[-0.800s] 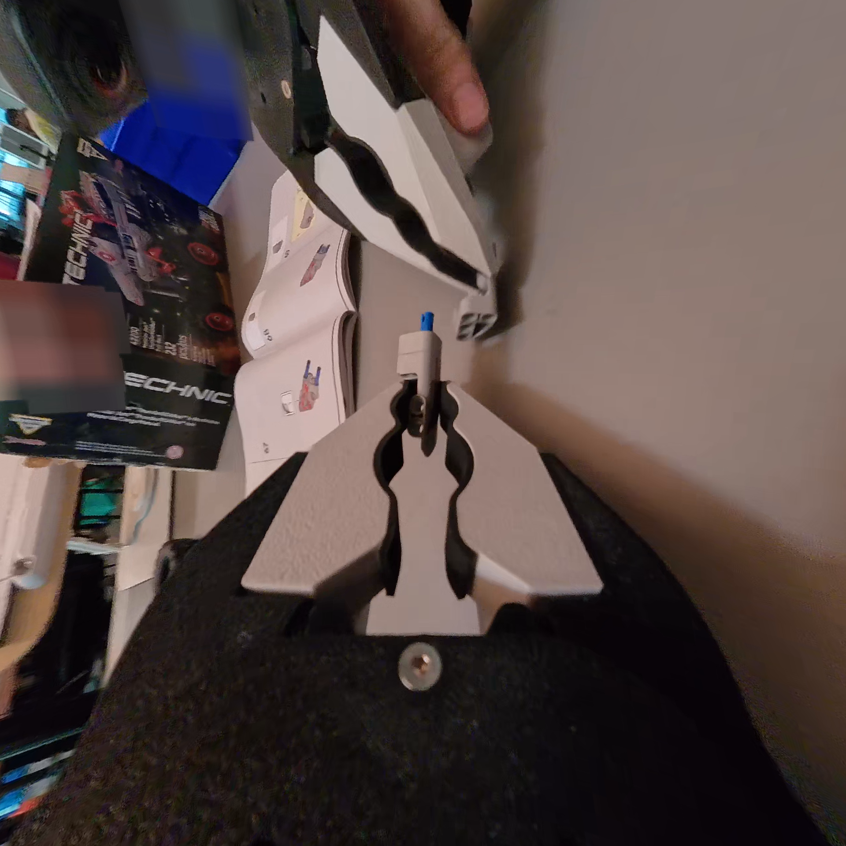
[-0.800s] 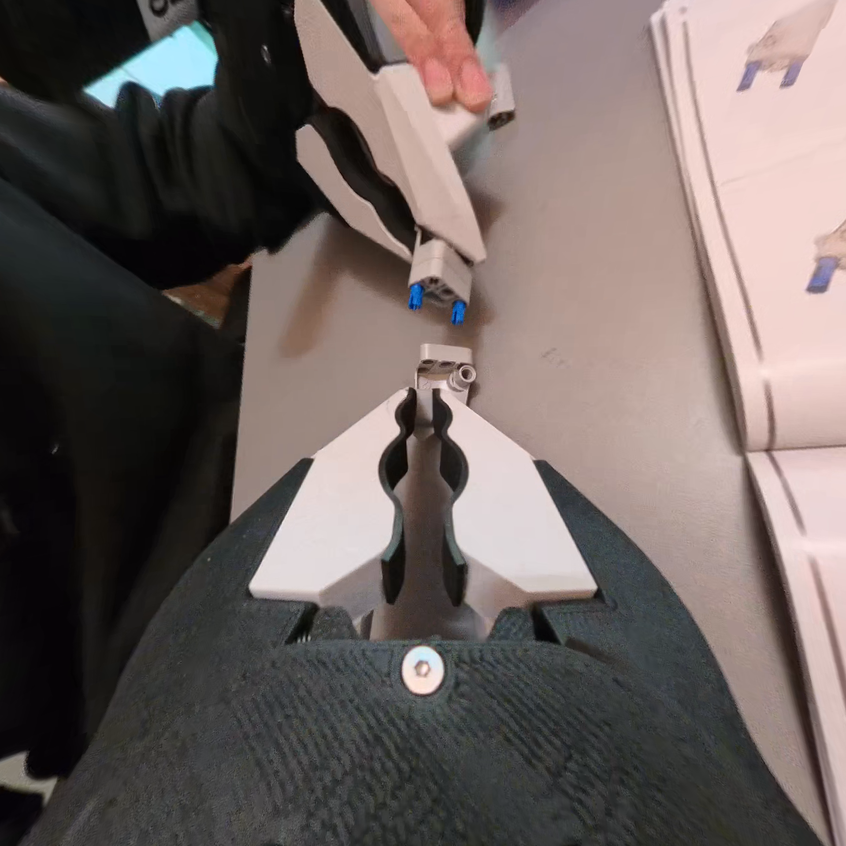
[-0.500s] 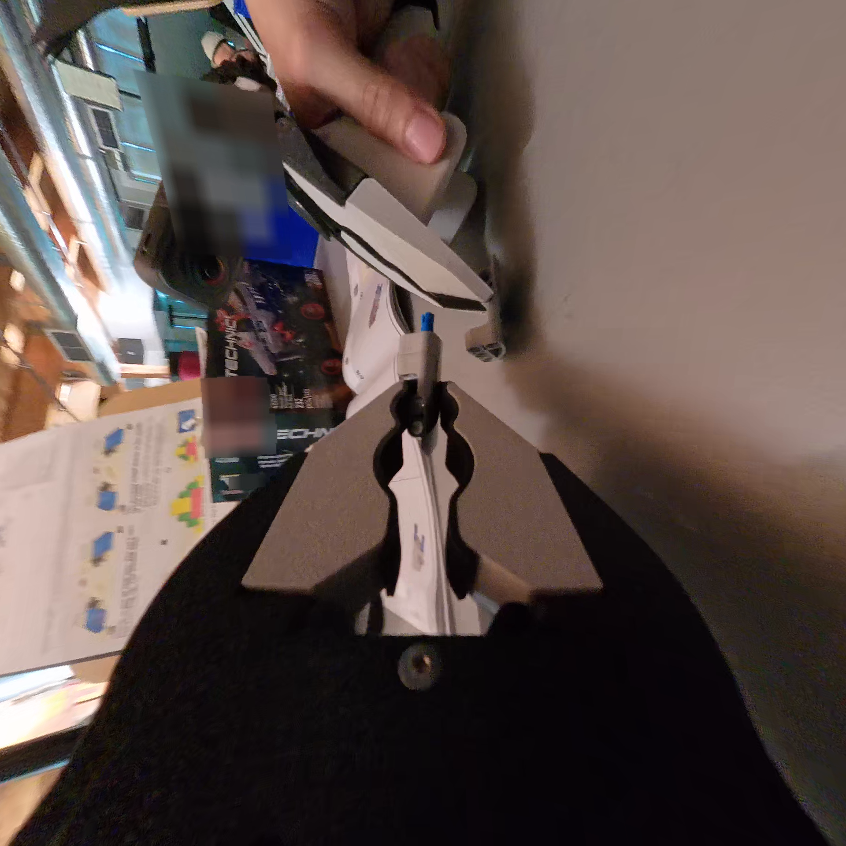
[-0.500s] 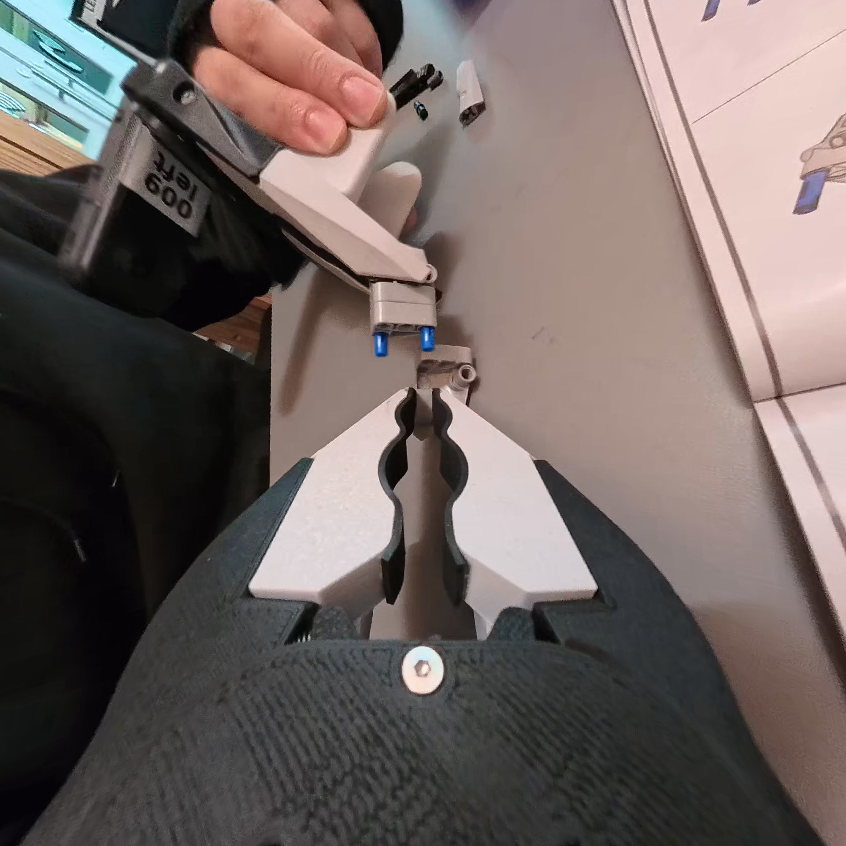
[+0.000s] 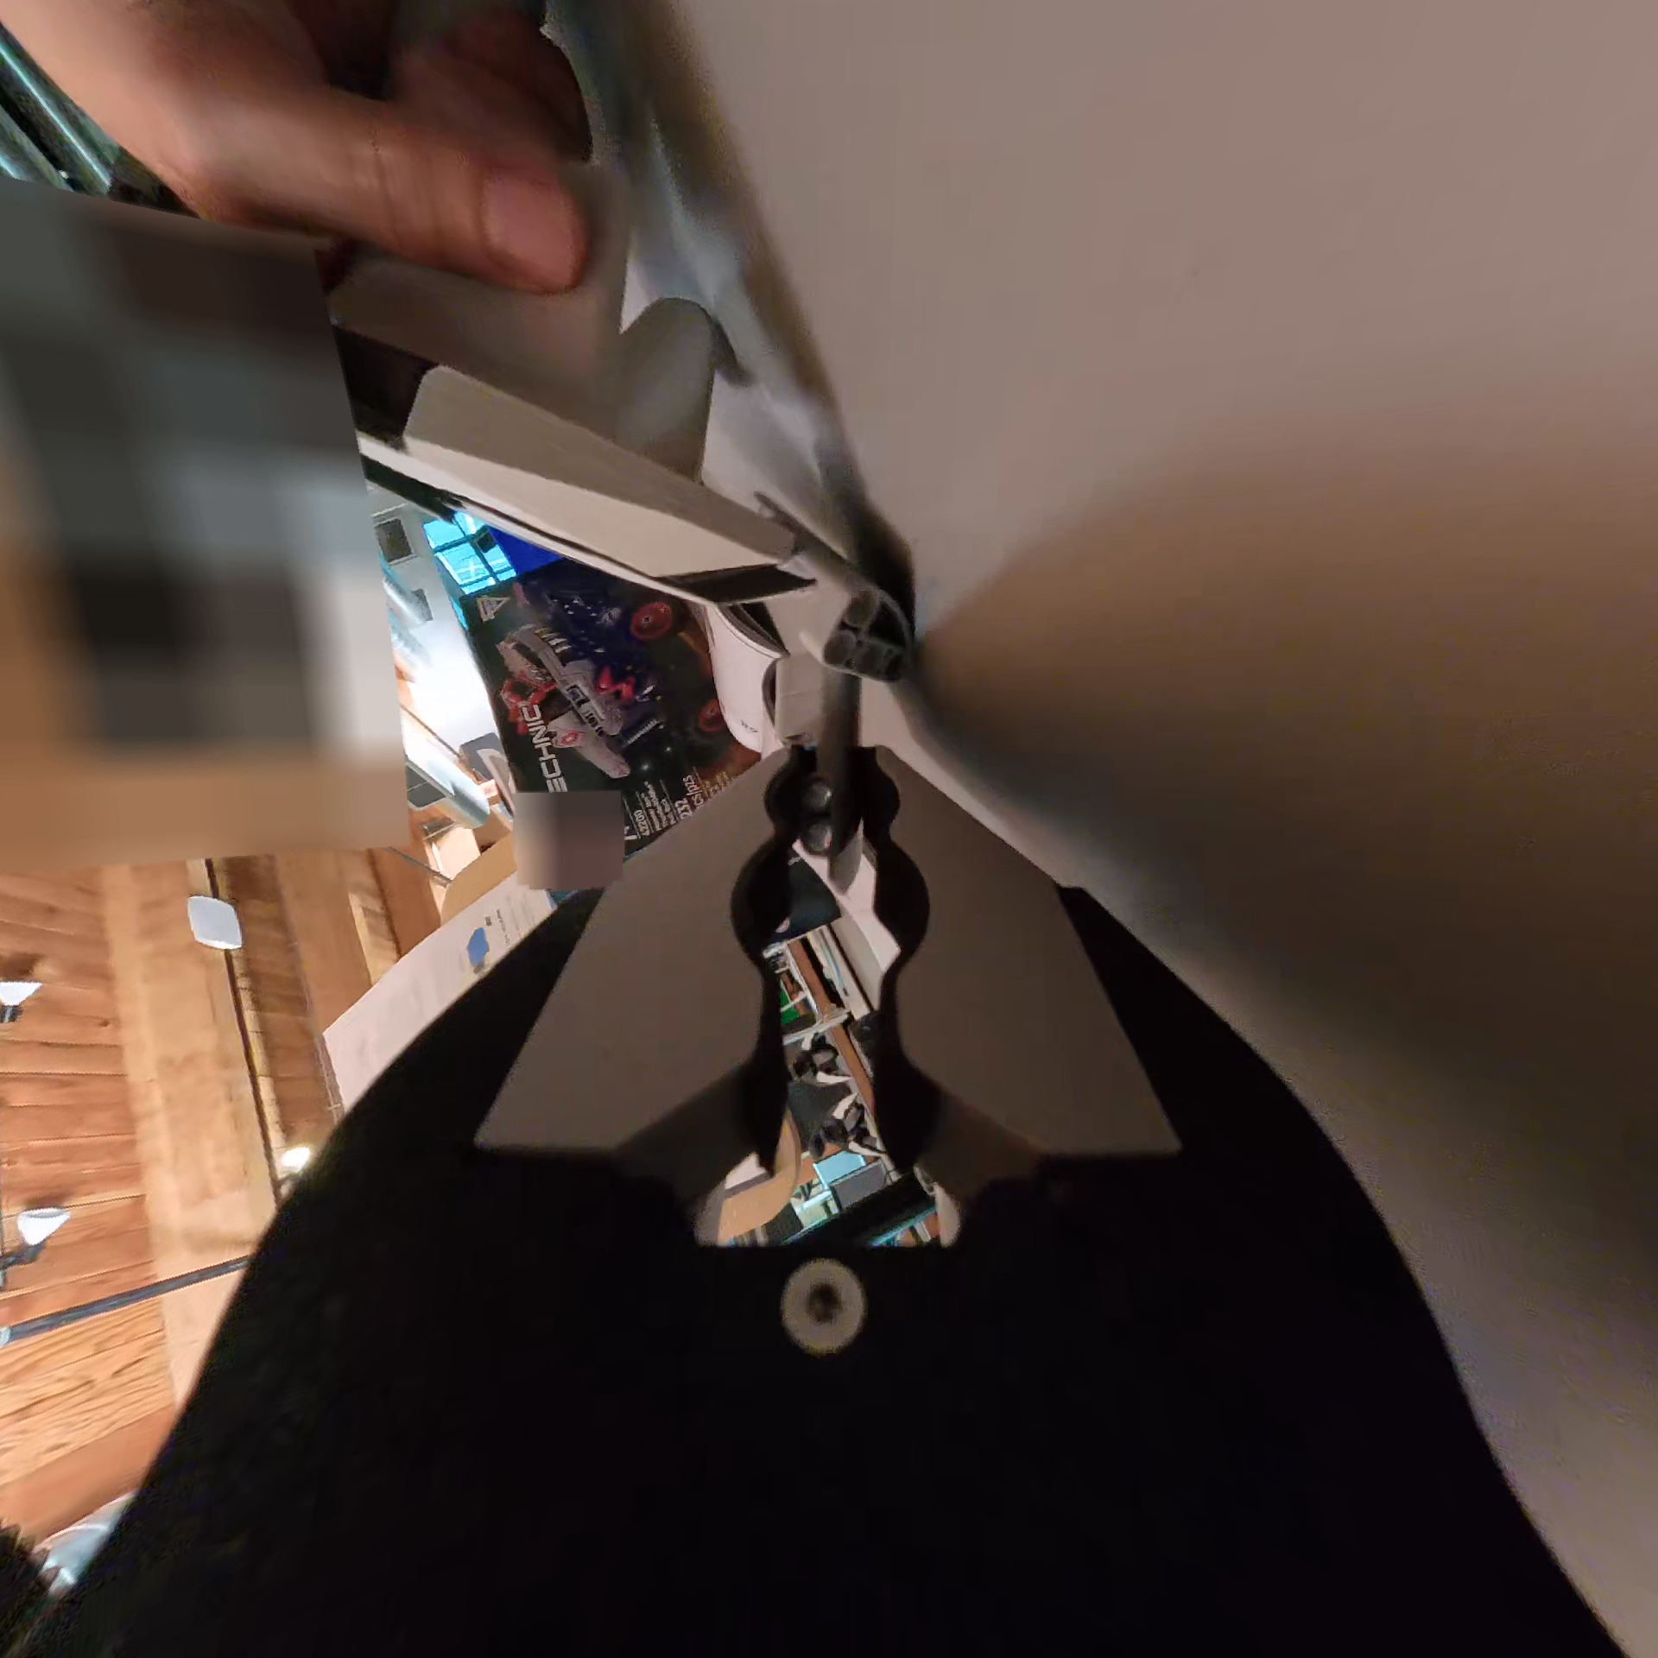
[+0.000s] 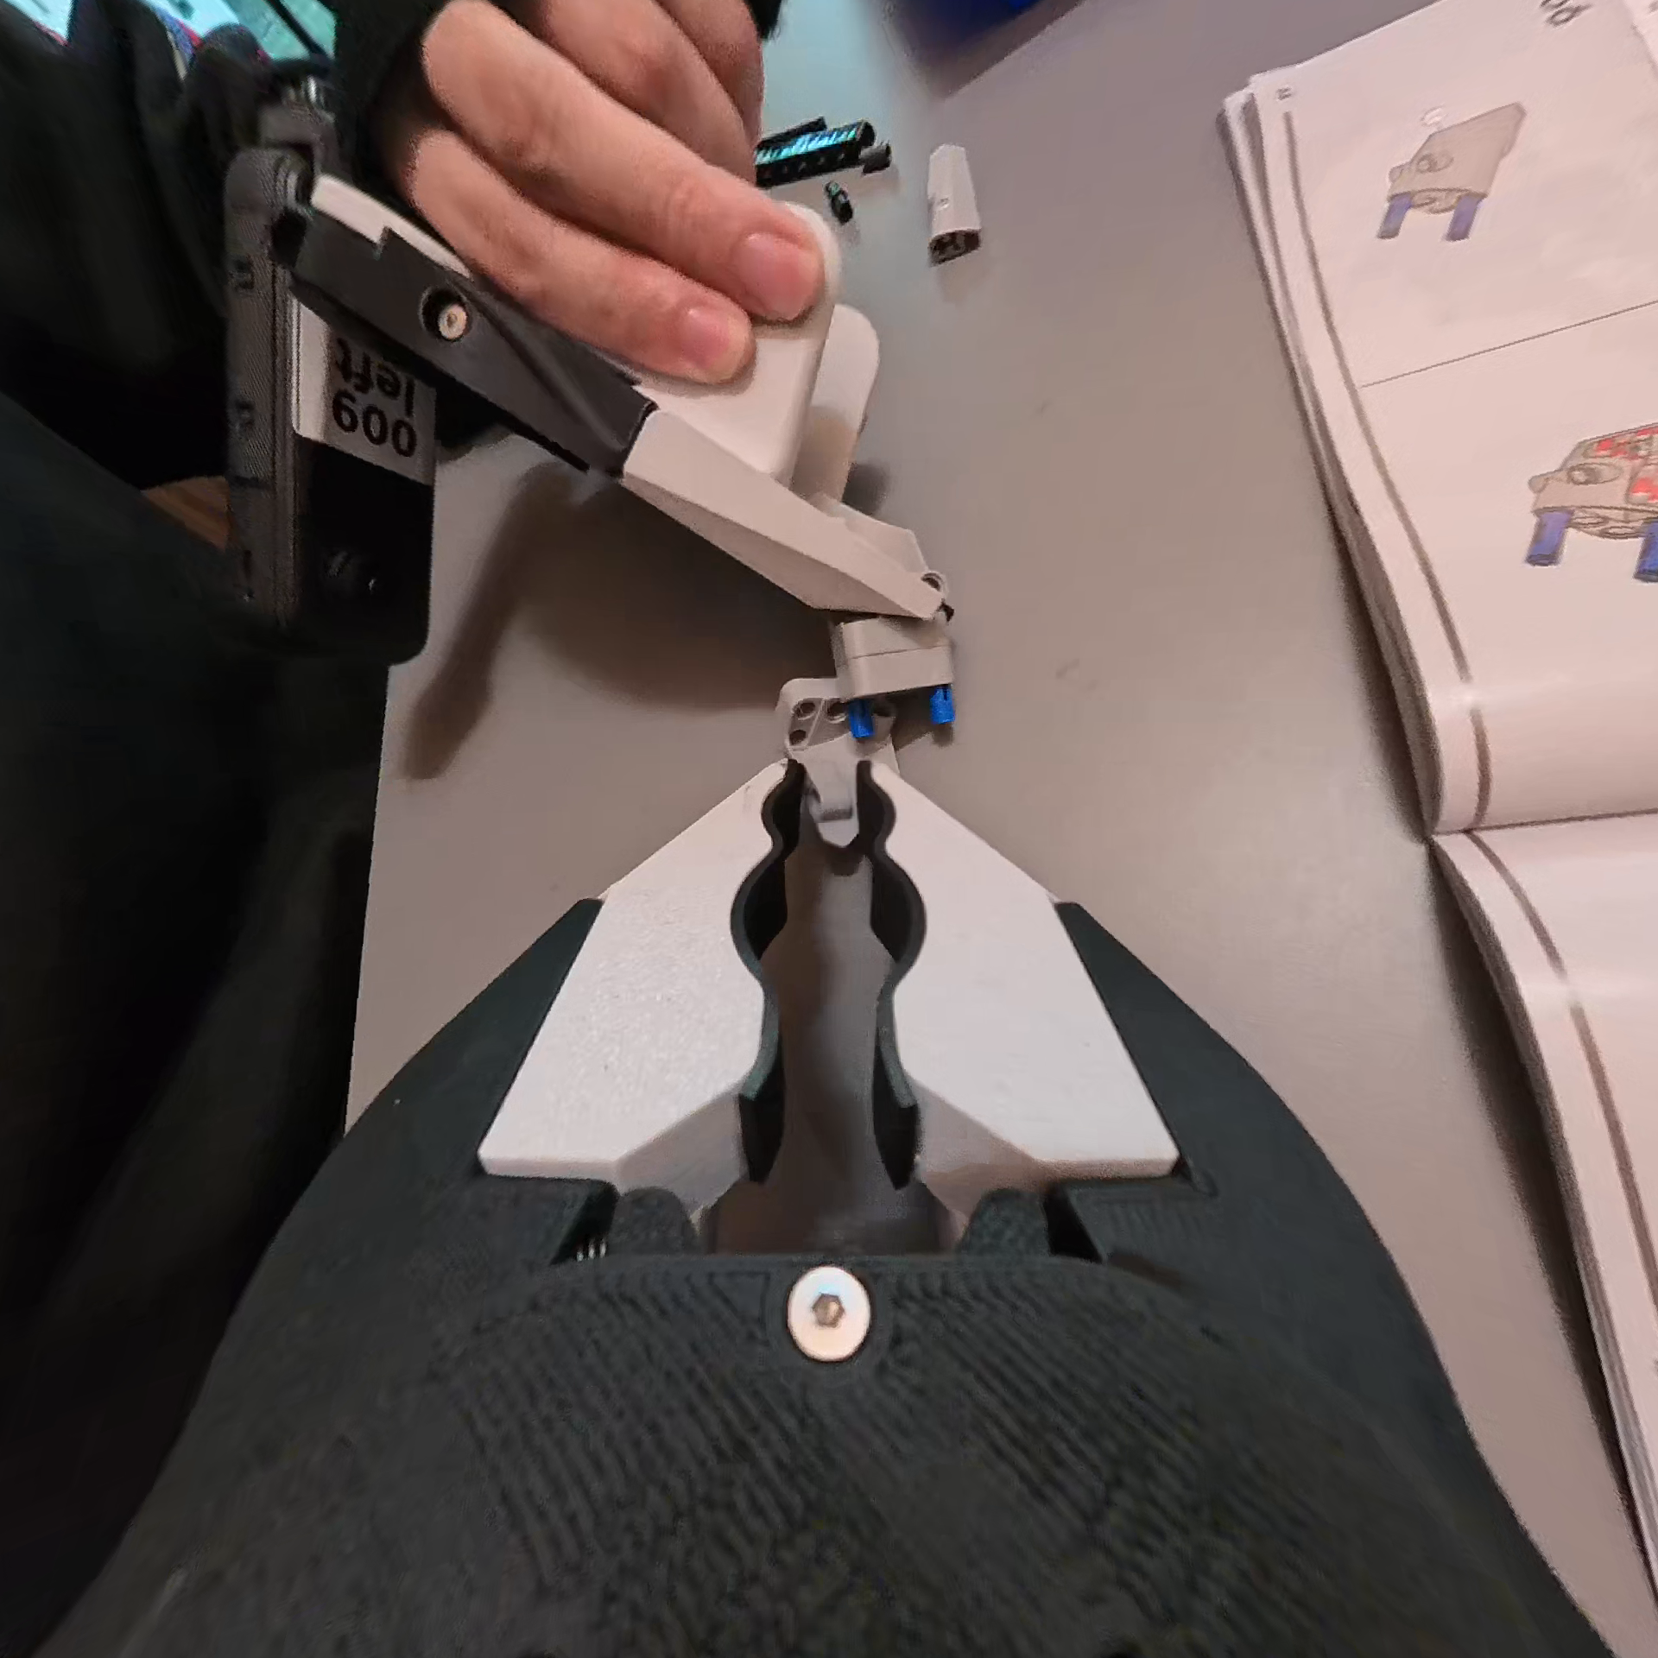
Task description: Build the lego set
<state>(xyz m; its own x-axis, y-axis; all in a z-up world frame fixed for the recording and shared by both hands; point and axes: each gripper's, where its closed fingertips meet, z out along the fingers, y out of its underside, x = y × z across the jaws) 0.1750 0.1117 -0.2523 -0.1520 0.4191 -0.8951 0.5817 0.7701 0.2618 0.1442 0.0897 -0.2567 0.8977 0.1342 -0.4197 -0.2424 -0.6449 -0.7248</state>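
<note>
In the right wrist view my right gripper [image 6: 830, 776] is shut on a small light grey connector [image 6: 810, 718] with holes, held just above the grey table [image 6: 1121, 628]. My left gripper [image 6: 924, 610] comes in from the upper left, held by a hand, and is shut on a grey block [image 6: 893, 668] with two blue pins [image 6: 859, 718] pointing down. The block's left pin sits against the connector's right side. In the left wrist view my left gripper [image 5: 825, 763] holds the block [image 5: 803, 704], touching the connector [image 5: 866, 639] held by the right gripper [image 5: 807, 574].
An open instruction booklet [image 6: 1480, 449] lies on the right of the table. Loose parts lie at the far end: a grey piece [image 6: 953, 202], a black beam [image 6: 812, 148] and a small black pin [image 6: 839, 197]. The set's box [image 5: 610, 700] stands beyond. There is about 4 cm between the tips of the two grippers. Both grippers' tips are roughly 15 cm from the grey piece [image 6: 953, 202].
The left gripper has swung rightward and closer with its block. The blue pins, apart from the connector before, now meet its right side. Both grippers have tilted.
</note>
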